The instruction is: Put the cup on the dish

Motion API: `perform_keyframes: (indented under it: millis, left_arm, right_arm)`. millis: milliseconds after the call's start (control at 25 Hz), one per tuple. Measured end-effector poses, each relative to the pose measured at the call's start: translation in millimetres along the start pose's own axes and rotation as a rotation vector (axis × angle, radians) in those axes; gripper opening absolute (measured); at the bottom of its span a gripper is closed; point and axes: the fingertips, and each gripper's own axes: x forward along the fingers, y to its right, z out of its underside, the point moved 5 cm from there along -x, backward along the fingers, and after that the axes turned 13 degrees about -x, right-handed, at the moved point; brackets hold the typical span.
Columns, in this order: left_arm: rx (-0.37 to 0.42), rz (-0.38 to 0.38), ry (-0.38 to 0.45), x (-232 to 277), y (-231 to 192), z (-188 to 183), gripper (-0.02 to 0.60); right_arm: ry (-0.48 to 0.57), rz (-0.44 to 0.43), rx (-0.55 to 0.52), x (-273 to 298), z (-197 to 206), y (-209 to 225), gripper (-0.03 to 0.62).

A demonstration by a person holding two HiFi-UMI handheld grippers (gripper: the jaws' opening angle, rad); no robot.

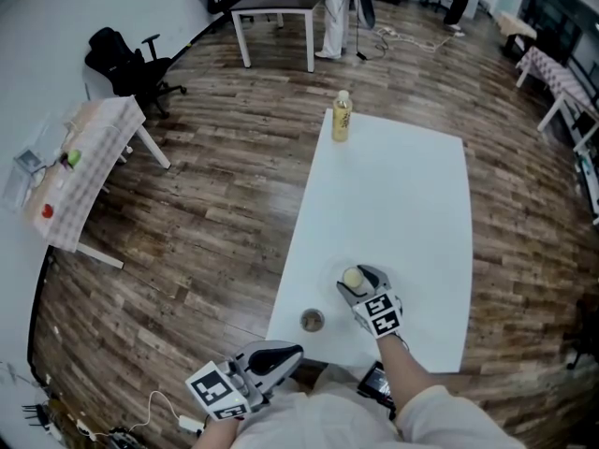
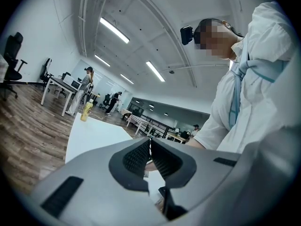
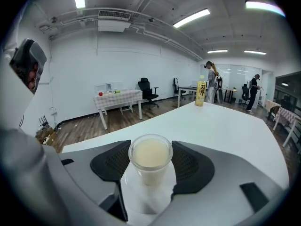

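A clear plastic cup [image 3: 150, 155] of creamy liquid stands upright between the pads of my right gripper [image 3: 150, 166], which is shut on its sides. In the head view the cup [image 1: 353, 277] and right gripper [image 1: 359, 283] are over the near part of the white table [image 1: 402, 204]. A small round brownish dish [image 1: 312, 320] lies on the table just left of and nearer than the cup, apart from it. My left gripper [image 1: 271, 357] hangs off the table's near left corner, its pads [image 2: 141, 155] pressed together on nothing.
A yellow bottle [image 1: 342, 117] stands at the table's far left corner. On the wooden floor to the left are a small table with a checked cloth [image 1: 89, 166] and a black office chair [image 1: 126, 64]. A white desk [image 1: 276, 12] stands further back.
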Motion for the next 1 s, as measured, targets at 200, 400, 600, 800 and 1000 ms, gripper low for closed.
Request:
perform_keyframes:
  millis: [200,400,600,800,1000]
  left_arm:
    - [0.001,0.004,-0.008,-1.6,-0.9,-0.2,0.009]
    - [0.005,0.006,-0.012,0.2,-0.5,-0.9,0.009]
    - [0.007,0.011,-0.016,0.0,0.7,-2.6,0.009]
    - [0.007,0.020,-0.020,1.3,-2.3,-3.6,0.009]
    - [0.010,0.045,-0.020,6.5,-4.5,-5.4,0.009]
  right_arm:
    - [0.003,-0.002,0.000,2.0,-2.5,-1.4,0.287]
    - [0.010,-0.012,0.008,3.3,-2.9,-1.4,0.287]
    - [0.050,-0.026,0.029,-1.3,-8.2,2.4,0.305]
    - [0.079,-0.036,0.027,-7.7,-13.1,0.9,0.318]
    - [0.109,-0.026,0.031,-19.7,-18.8,0.1,0.318]
